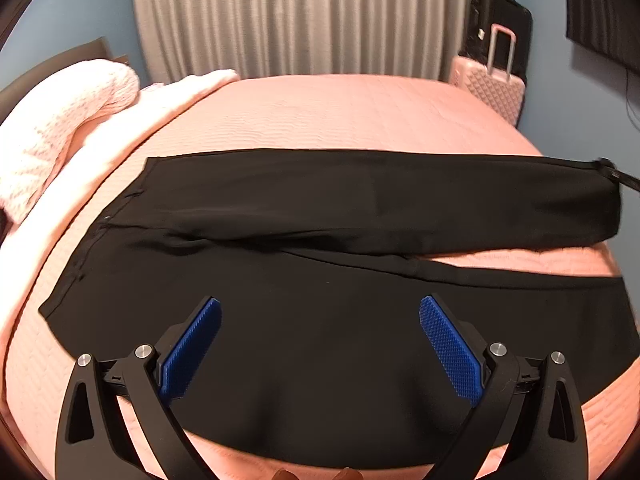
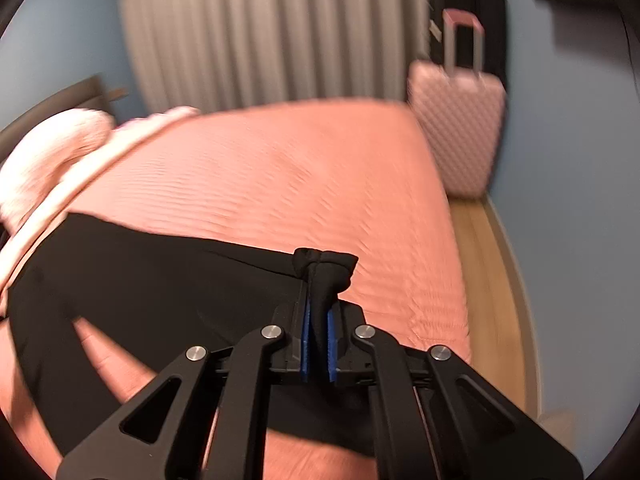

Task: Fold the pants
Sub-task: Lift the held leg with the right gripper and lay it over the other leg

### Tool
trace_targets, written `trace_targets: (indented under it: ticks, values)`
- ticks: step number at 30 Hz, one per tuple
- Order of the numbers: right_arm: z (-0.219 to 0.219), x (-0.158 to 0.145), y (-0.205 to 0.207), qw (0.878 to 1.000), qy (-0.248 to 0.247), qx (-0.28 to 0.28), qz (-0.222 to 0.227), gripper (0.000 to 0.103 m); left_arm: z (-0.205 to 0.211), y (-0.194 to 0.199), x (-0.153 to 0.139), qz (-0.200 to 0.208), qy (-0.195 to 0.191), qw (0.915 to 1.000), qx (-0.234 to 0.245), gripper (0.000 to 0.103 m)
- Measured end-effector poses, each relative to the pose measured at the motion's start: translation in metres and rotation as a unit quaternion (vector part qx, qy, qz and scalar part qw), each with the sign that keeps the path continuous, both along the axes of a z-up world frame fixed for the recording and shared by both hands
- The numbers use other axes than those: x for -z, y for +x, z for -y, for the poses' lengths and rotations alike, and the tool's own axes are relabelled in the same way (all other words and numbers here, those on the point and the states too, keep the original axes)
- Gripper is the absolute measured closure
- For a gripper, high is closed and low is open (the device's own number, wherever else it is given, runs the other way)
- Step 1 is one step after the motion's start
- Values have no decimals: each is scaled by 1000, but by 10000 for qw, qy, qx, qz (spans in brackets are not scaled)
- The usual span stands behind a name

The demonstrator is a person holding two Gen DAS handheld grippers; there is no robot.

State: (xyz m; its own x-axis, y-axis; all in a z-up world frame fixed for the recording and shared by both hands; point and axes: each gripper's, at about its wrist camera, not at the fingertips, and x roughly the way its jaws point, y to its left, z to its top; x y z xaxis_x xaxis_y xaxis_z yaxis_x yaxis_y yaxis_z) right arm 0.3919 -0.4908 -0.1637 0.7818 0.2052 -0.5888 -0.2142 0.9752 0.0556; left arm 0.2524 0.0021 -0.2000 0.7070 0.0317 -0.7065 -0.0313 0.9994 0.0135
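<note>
Black pants lie spread across the pink bed, waist at the left, two legs running right with a gap between them. My left gripper is open, its blue pads wide apart, hovering over the near leg. My right gripper is shut on a bunched hem of the far pant leg and holds it just above the bed. The right gripper's tip shows in the left wrist view at the far leg's end.
The pink quilted bed has a fluffy white-pink blanket at the left. A pink suitcase and a black bag stand by grey curtains. Wooden floor runs along the bed's right edge.
</note>
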Motion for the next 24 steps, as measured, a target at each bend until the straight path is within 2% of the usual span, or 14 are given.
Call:
trace_targets:
  ticks: [4, 8, 10, 11, 15, 17, 18, 19, 21, 22, 23, 24]
  values:
    - [-29, -40, -68, 9957, -524, -690, 314, 98, -14, -20, -18, 147, 18, 9998, -153, 5]
    - [-65, -36, -132, 9793, -1541, -1307, 92, 98, -28, -43, -36, 287, 49, 9989, -358, 5]
    - [-75, -21, -154, 9696, -1914, -1520, -101, 98, -36, -53, -42, 317, -12, 9984, -465, 5]
    - [-82, -7, -166, 9601, -2248, -1654, -188, 98, -40, -58, -45, 327, -78, 9981, -520, 5]
    - [-77, 61, -180, 9513, -2310, -1815, -937, 95, -50, -72, -48, 322, -84, 9970, -705, 5]
    - [-67, 92, -184, 9482, -2343, -1681, -1332, 92, -52, -75, -46, 240, 8, 9969, -750, 5]
    - [-60, 101, -185, 9488, -2249, -1576, -1561, 77, -53, -75, -46, 213, 50, 9970, -748, 5]
    - [-53, 107, -188, 9493, -2300, -1372, -1644, 72, -55, -76, -46, 210, 92, 9971, -725, 5]
    - [-32, 95, -203, 9596, -2228, -699, -1572, 45, -63, -75, -48, 250, 296, 9968, -693, 5]
    - [-25, 84, -207, 9638, -2154, -429, -1512, 42, -68, -73, -49, 272, 395, 9968, -641, 5]
    - [-17, 58, -216, 9724, -1952, 61, -1276, 41, -76, -69, -50, 286, 535, 9963, -612, 5]
    - [-18, 40, -218, 9779, -1777, 280, -1069, 40, -82, -66, -50, 288, 605, 9960, -599, 5]
